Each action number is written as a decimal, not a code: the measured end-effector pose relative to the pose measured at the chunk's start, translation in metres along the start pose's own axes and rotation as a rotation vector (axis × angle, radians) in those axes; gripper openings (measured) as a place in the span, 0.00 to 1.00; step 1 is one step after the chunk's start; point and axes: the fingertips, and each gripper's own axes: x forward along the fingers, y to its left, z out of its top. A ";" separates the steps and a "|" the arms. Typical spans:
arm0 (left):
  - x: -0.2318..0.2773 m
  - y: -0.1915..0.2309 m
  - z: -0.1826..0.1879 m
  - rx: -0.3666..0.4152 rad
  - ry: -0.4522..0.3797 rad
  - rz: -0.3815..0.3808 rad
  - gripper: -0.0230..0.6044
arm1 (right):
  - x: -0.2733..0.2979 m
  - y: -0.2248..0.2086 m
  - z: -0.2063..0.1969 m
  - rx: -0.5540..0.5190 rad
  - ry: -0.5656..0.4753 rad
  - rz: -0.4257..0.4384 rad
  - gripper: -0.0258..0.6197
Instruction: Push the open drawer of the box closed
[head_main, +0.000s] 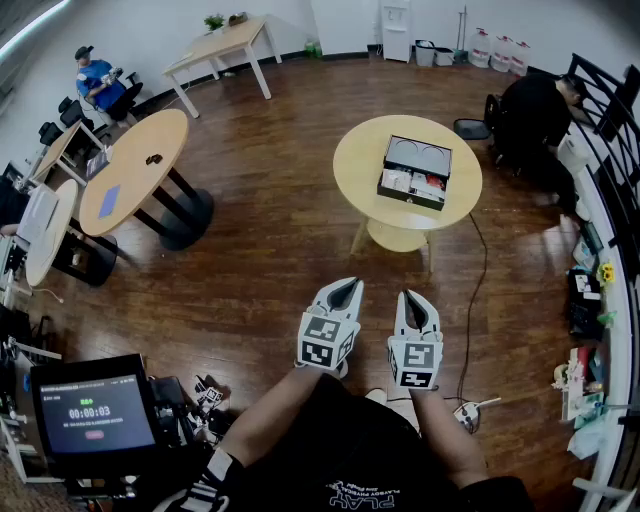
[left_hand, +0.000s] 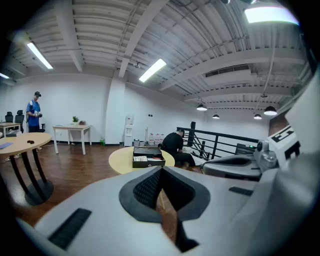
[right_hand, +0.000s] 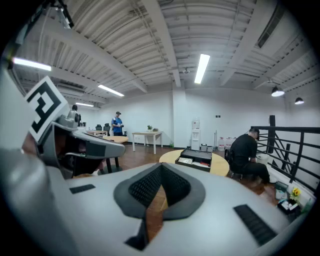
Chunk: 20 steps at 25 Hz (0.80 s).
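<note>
risk, as judged: box (head_main: 418, 160) sitting unbraced on round tabletop (head_main: 357, 160), open drawer (head_main: 411, 186) facing person. hard or off-centre push likely sliding whole box toward far edge, or skewing drawer and jamming it. left tongs (head_main: 345, 286) and right tongs (head_main: 410, 297) hanging near body, well apart from box. both pairs of jaws meeting at tips, gripping nothing, touching nothing.

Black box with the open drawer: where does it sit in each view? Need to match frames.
Head view: box upper right of centre, on the round table.
Left gripper view: box just left of centre, mid-height, on that table.
Right gripper view: box right of centre, mid-height.
Shared landmark: the person in black beside the table, to the right of the box in all three views.
</note>
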 end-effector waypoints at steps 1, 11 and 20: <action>-0.001 0.000 -0.002 0.012 0.008 0.002 0.03 | -0.002 0.003 0.000 -0.005 -0.001 0.006 0.05; 0.058 0.080 0.003 0.081 0.052 -0.003 0.03 | 0.095 0.013 0.019 0.009 0.014 -0.004 0.05; 0.096 0.130 0.038 0.057 0.057 -0.082 0.03 | 0.159 0.012 0.036 0.040 0.056 -0.082 0.05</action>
